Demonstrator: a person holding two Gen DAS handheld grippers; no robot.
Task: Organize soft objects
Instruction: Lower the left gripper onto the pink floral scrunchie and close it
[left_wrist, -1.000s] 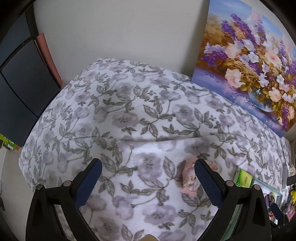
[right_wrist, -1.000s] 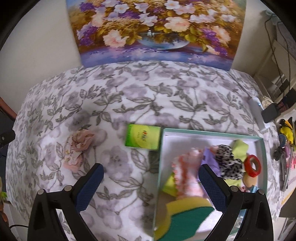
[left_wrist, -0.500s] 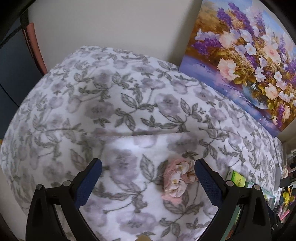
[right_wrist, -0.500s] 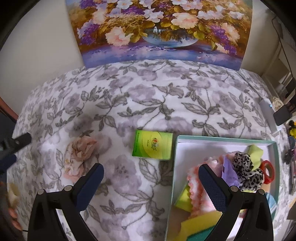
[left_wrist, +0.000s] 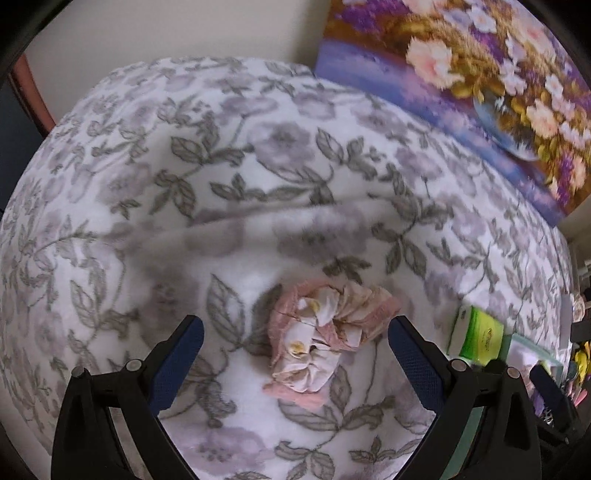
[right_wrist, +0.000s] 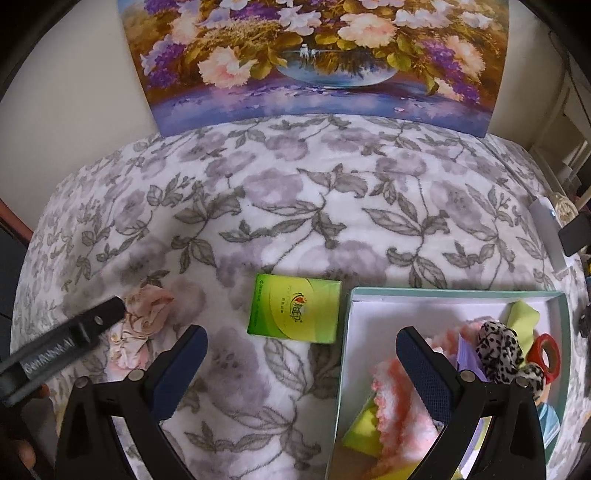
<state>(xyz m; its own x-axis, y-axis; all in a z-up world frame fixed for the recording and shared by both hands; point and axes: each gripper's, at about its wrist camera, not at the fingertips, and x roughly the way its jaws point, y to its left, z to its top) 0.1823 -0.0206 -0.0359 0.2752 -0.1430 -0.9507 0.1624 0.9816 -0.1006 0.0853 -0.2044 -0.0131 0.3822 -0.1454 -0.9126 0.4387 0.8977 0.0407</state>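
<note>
A pink and cream fabric scrunchie (left_wrist: 325, 336) lies on the floral blanket (left_wrist: 258, 177). My left gripper (left_wrist: 295, 339) is open and empty, its blue pads either side of the scrunchie, close above it. The right wrist view shows the scrunchie (right_wrist: 142, 325) at the left with the left gripper's finger beside it. My right gripper (right_wrist: 301, 352) is open and empty, hovering between a green packet (right_wrist: 295, 308) and a teal box (right_wrist: 454, 291). The box holds several soft things: a pink knitted cloth (right_wrist: 399, 406), a leopard scrunchie (right_wrist: 498, 343), a red ring (right_wrist: 546, 356).
A flower painting (right_wrist: 317, 59) leans on the wall behind the blanket. A white device (right_wrist: 550, 229) and dark clutter sit at the right edge. The green packet (left_wrist: 476, 336) shows right of the left gripper. A dark panel stands at far left.
The left gripper has moved forward and right, bringing the scrunchie between its fingers. The right gripper has drifted left and back, so the box sits further right in its view.
</note>
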